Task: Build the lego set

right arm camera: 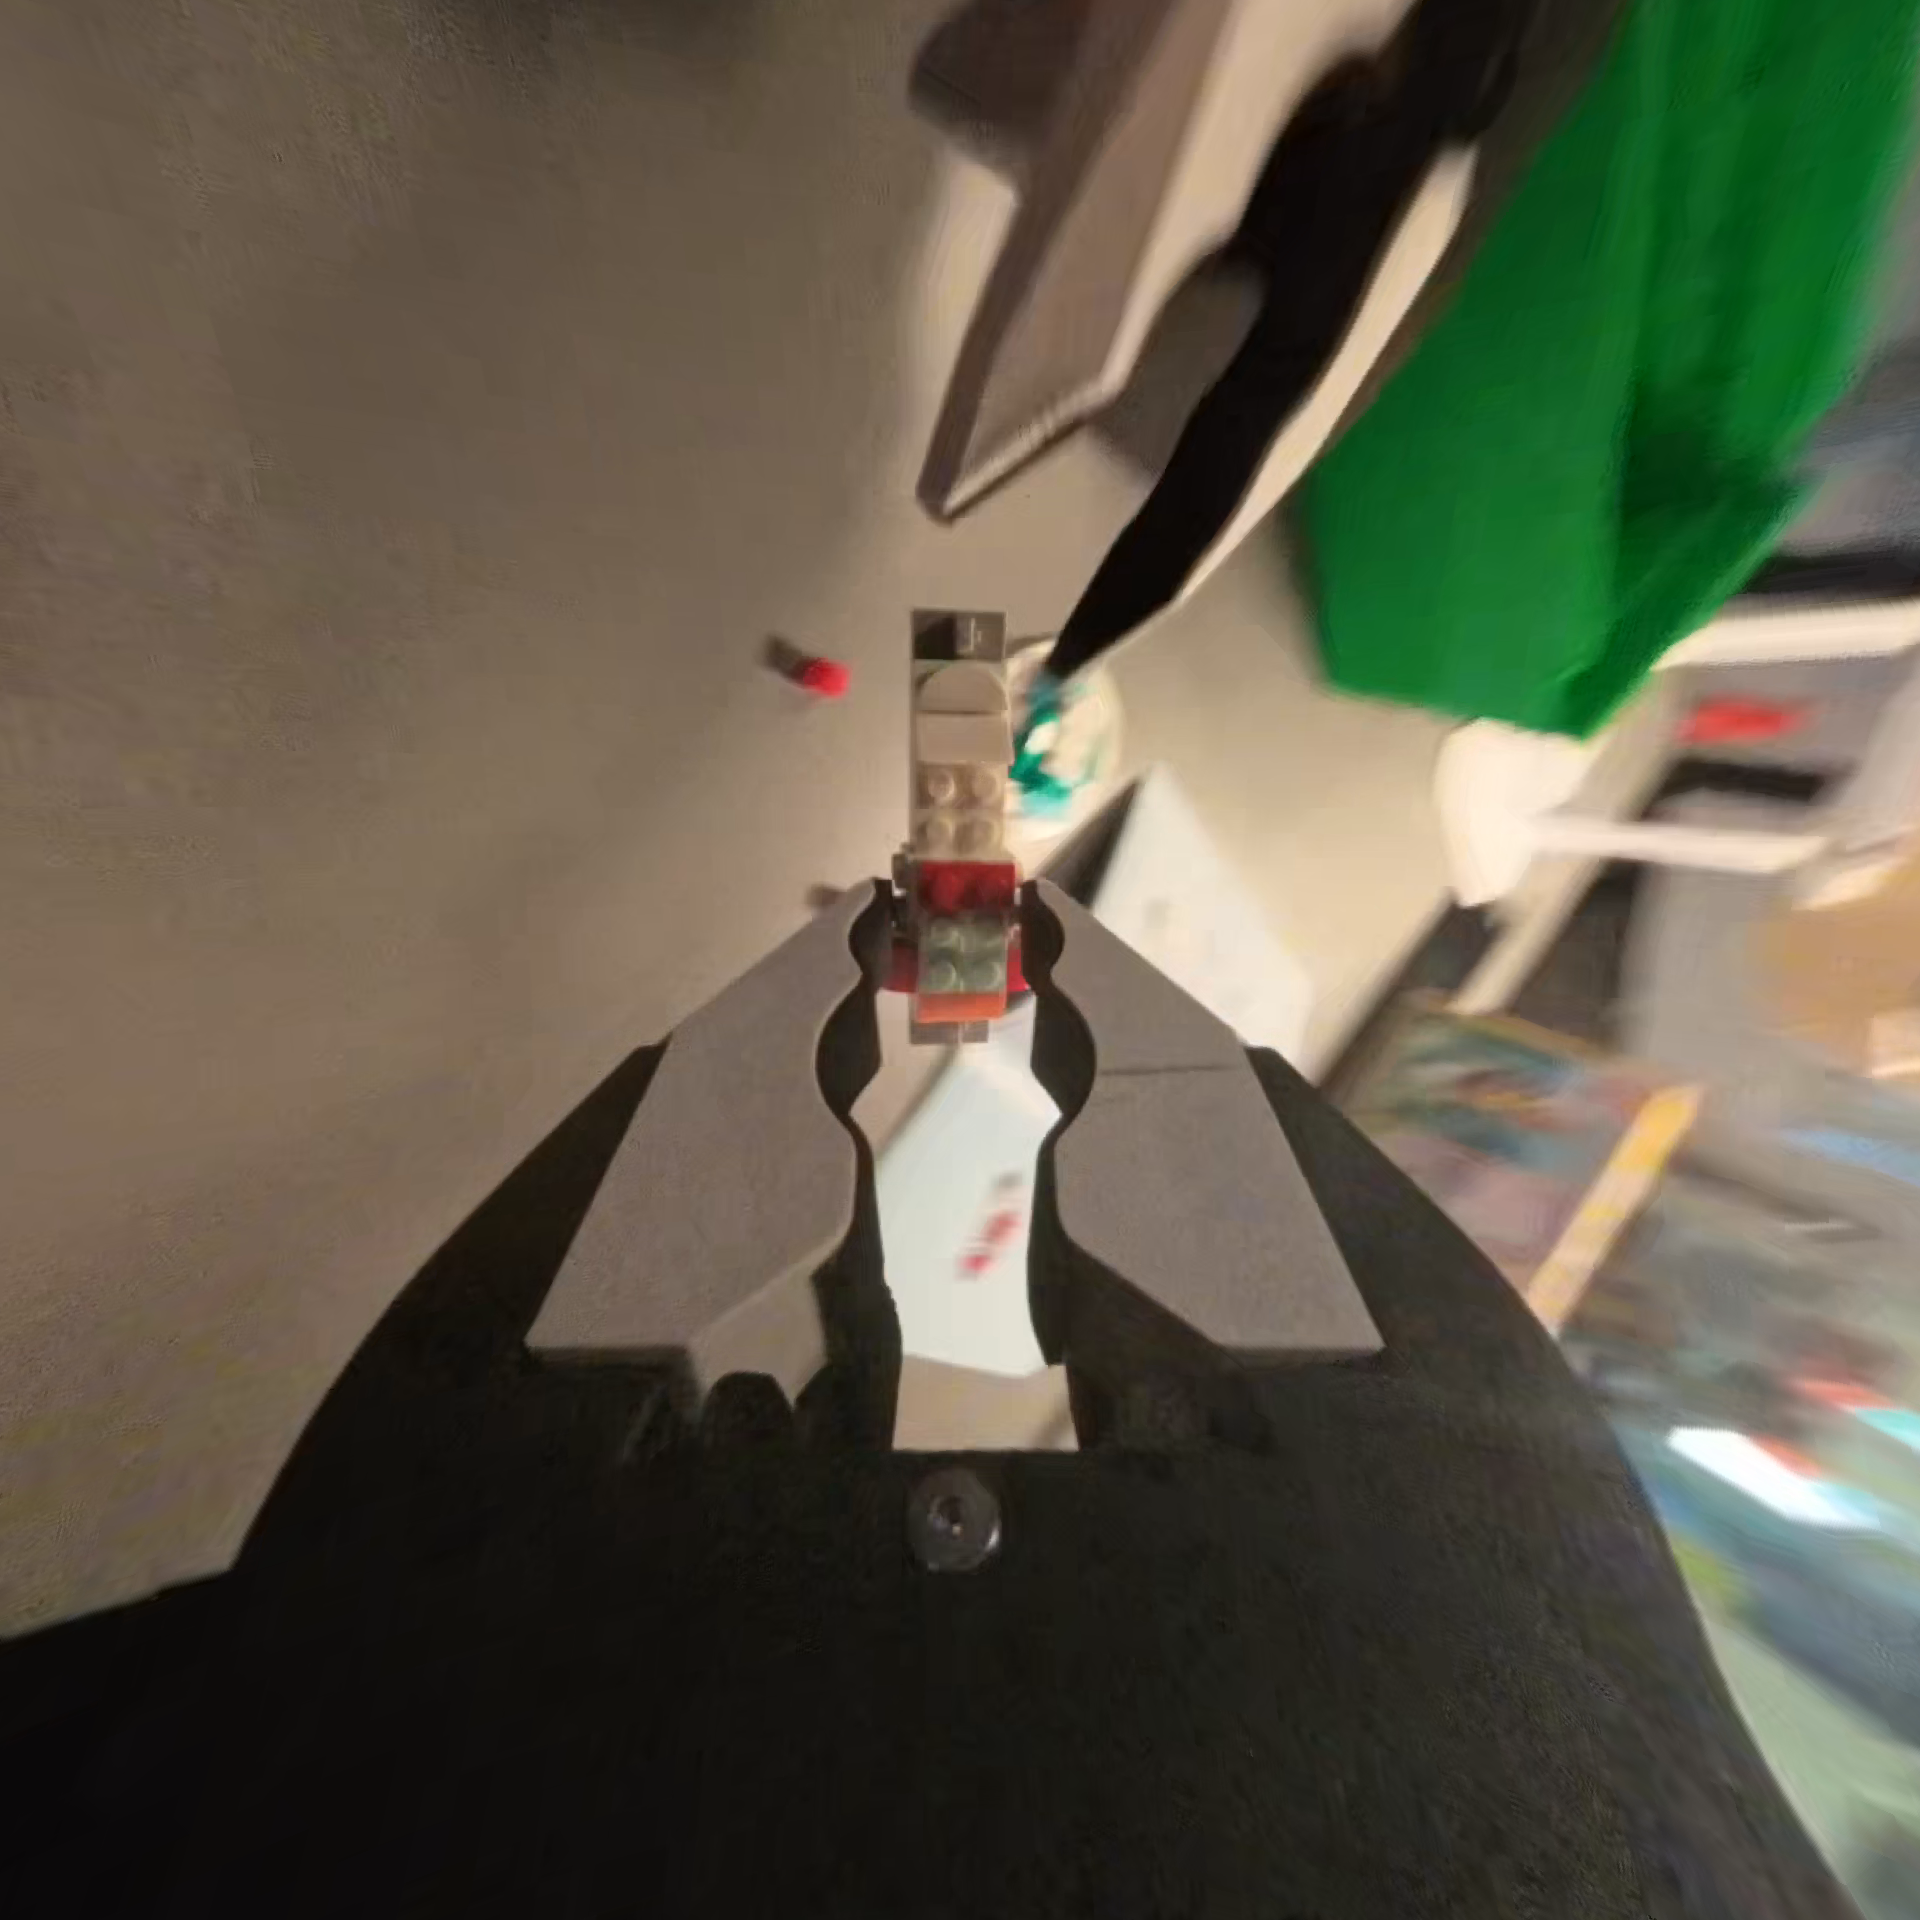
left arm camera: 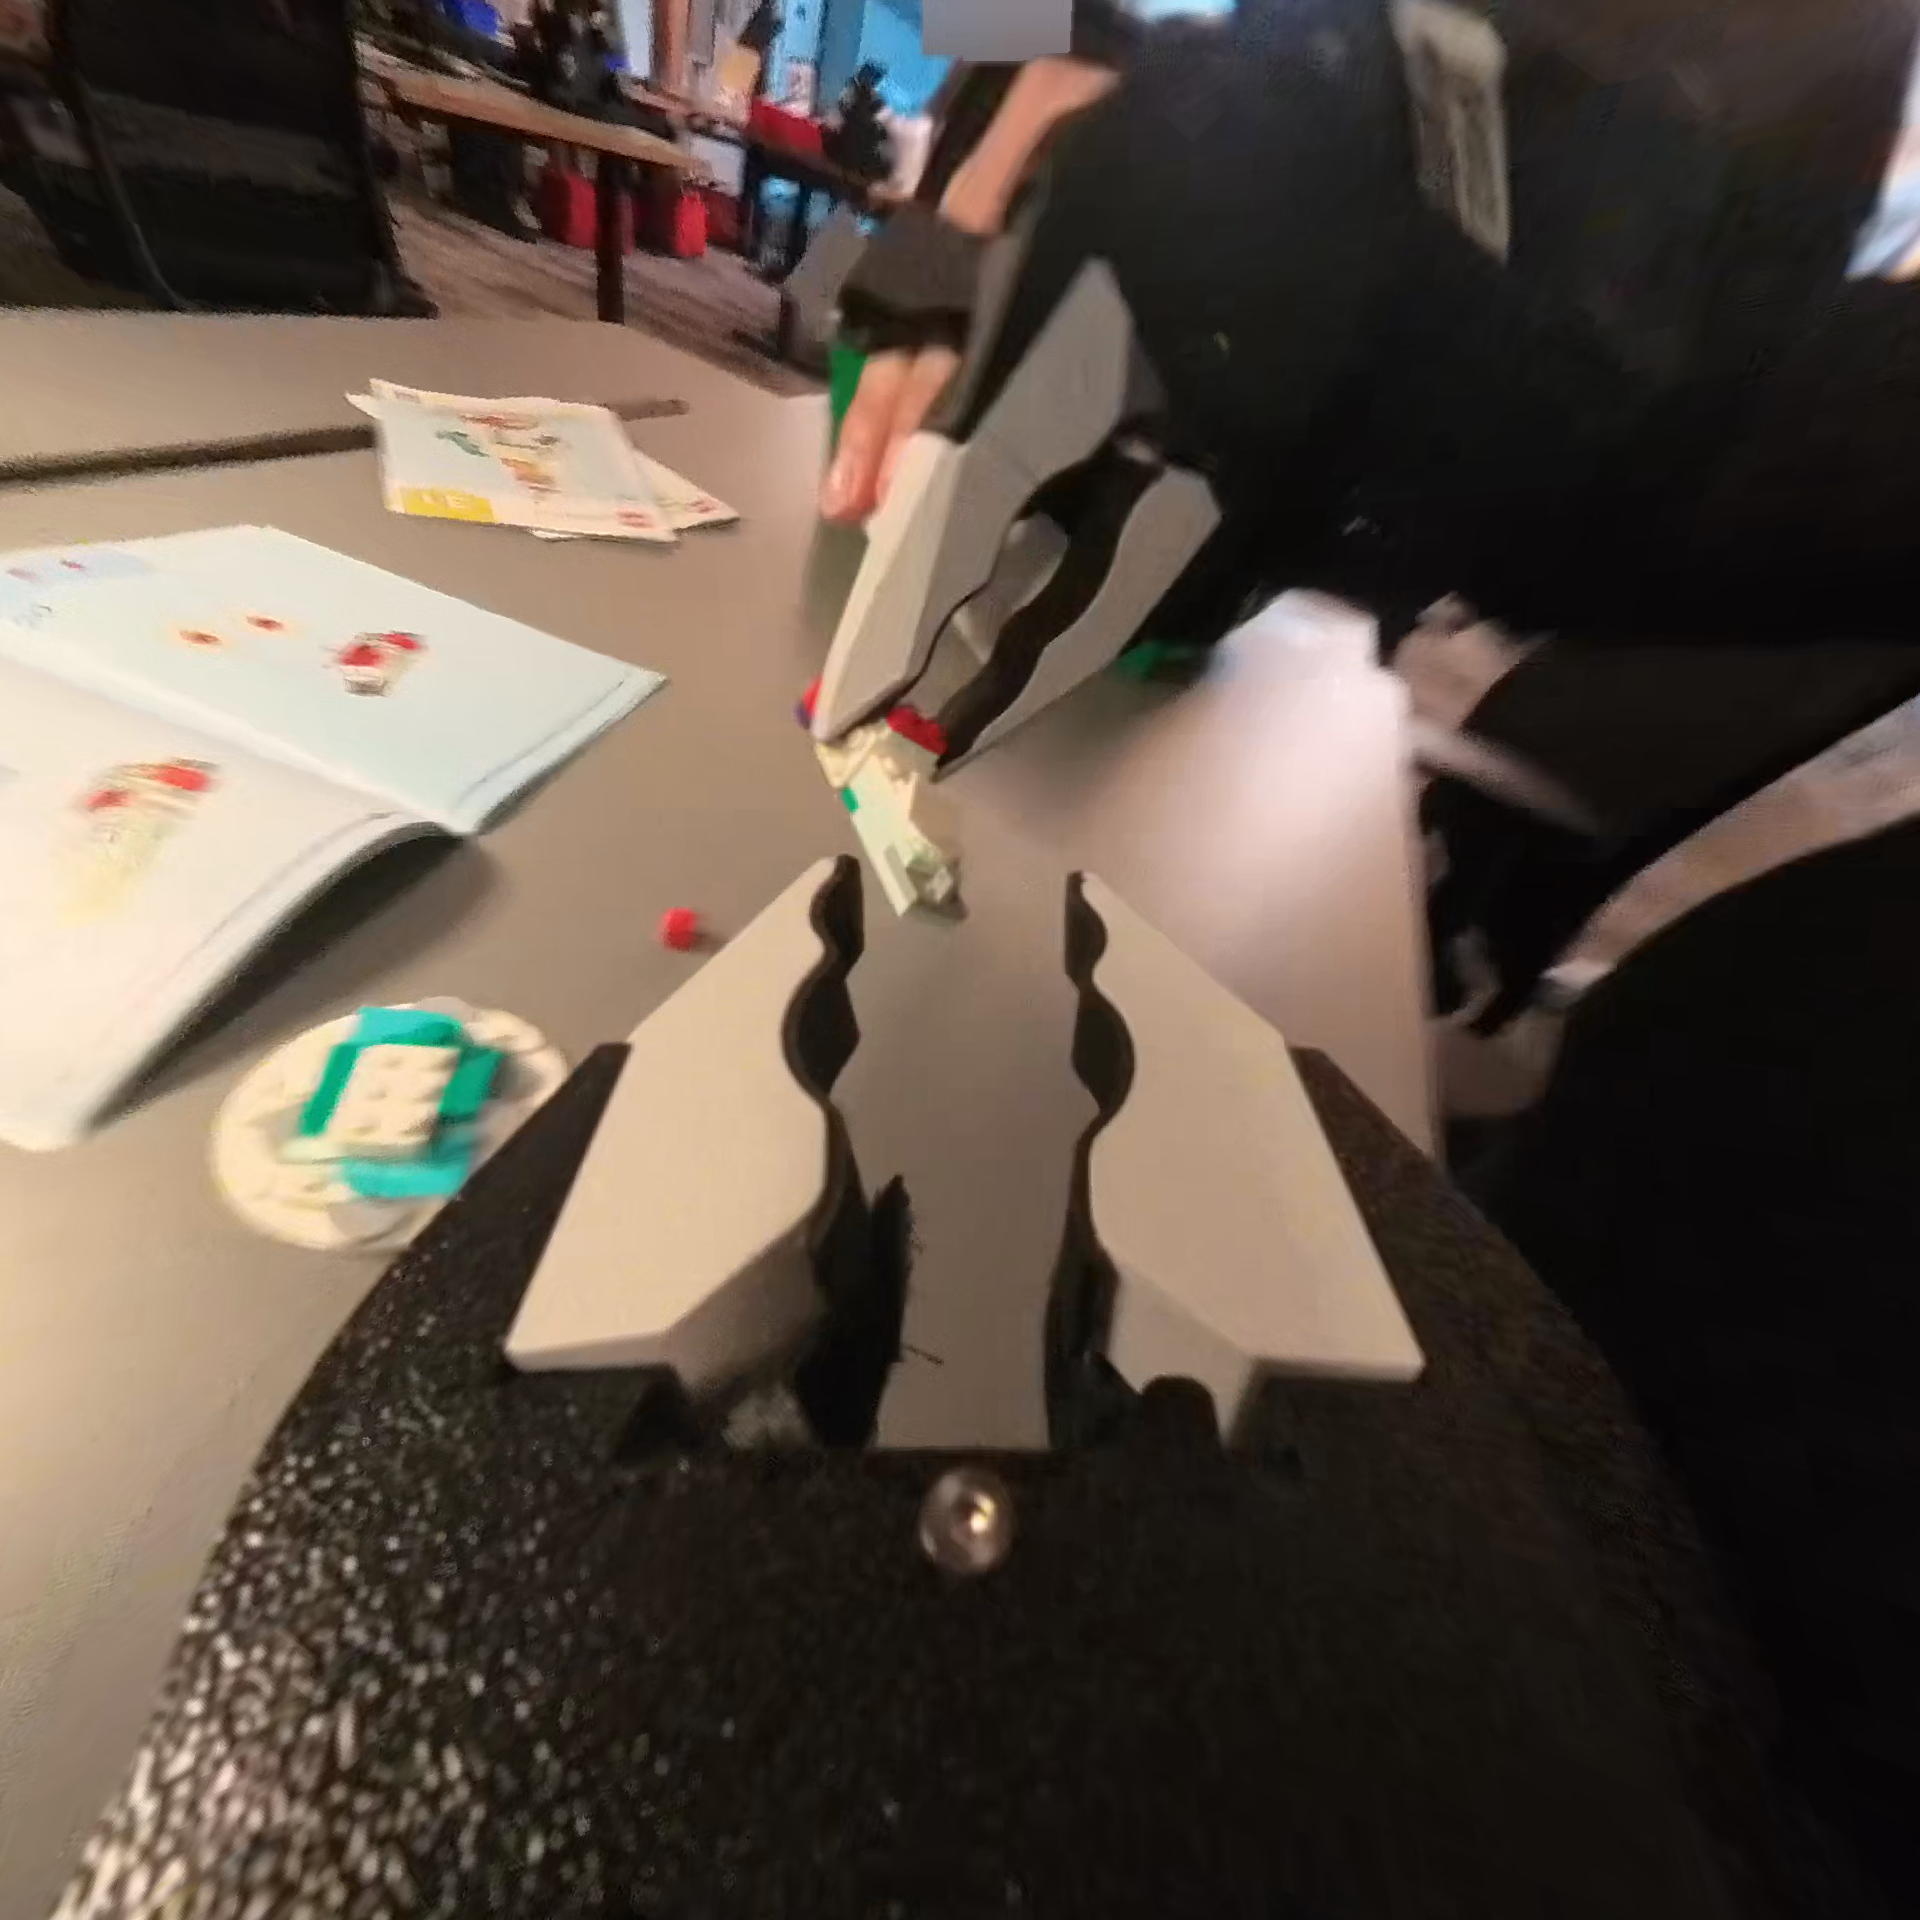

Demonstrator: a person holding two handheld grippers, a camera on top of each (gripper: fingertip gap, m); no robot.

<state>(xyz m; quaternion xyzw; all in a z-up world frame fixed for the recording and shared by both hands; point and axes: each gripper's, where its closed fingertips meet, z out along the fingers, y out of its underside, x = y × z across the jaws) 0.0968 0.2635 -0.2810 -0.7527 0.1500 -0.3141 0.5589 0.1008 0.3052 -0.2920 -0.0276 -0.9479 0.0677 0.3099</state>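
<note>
My right gripper (right arm camera: 958, 899) is shut on a long white, red and green lego assembly (right arm camera: 958, 800), gripping its red and green end. In the left wrist view the same gripper (left arm camera: 888, 743) holds the assembly (left arm camera: 899, 821) tilted down, its free end at or just above the grey table (left arm camera: 623, 1455). My left gripper (left arm camera: 961, 883) is open and empty, its tips just short of the assembly's free end. It shows blurred in the right wrist view (right arm camera: 1003, 582). A small red piece (left arm camera: 677, 925) (right arm camera: 821, 675) lies loose on the table beside the assembly.
A teal and white build on a white round plate (left arm camera: 390, 1112) sits left of my left gripper. An open instruction booklet (left arm camera: 260, 748) lies at the left, more booklets (left arm camera: 530, 468) farther back. A blurred green shape (right arm camera: 1610, 364) fills the upper right. The grippers' ends are close to 5 centimetres from one another. Both grippers' tips are roughly 8 centimetres from the small red piece (right arm camera: 821, 675).
</note>
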